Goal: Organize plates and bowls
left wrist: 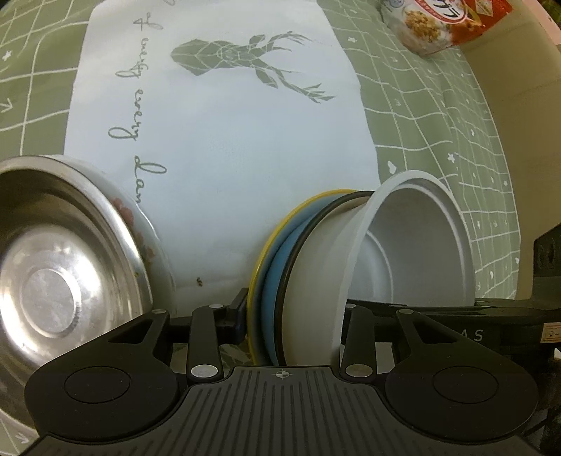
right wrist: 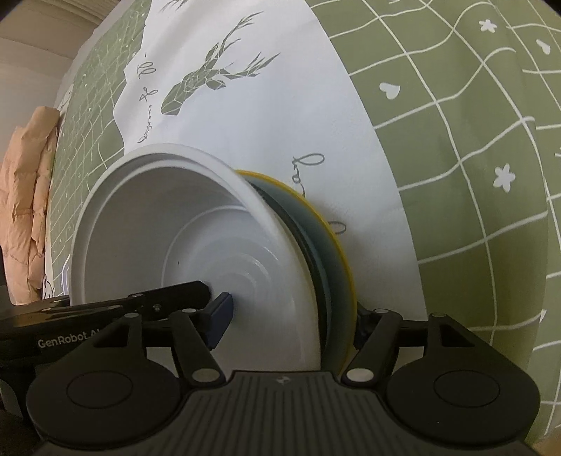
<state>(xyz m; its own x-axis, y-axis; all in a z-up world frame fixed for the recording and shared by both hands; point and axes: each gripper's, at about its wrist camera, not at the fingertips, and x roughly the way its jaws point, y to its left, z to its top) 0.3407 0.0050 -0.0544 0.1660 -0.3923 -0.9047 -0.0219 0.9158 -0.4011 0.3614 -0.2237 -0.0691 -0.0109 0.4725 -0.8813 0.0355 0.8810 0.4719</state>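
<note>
A stack stands on edge between both grippers: a white bowl point(left wrist: 413, 252) nested on a white plate with a dark rim point(left wrist: 308, 266), a blue plate point(left wrist: 277, 266) and a yellow-rimmed plate point(left wrist: 256, 280). My left gripper point(left wrist: 294, 312) is shut on the stack's lower rim. In the right wrist view the white bowl point(right wrist: 168, 228) faces the camera, with the blue plate point(right wrist: 319, 252) and yellow rim point(right wrist: 336, 238) behind it. My right gripper point(right wrist: 291, 315) is shut on the same stack, one finger point(right wrist: 221, 312) inside the bowl.
A steel bowl point(left wrist: 59, 259) lies tilted at the left. The green grid tablecloth point(right wrist: 473, 175) carries a white mat with a deer print point(left wrist: 224, 115). A snack bag point(left wrist: 438, 24) lies at the far right. A beige jacket point(right wrist: 28, 217) is at the table's far edge.
</note>
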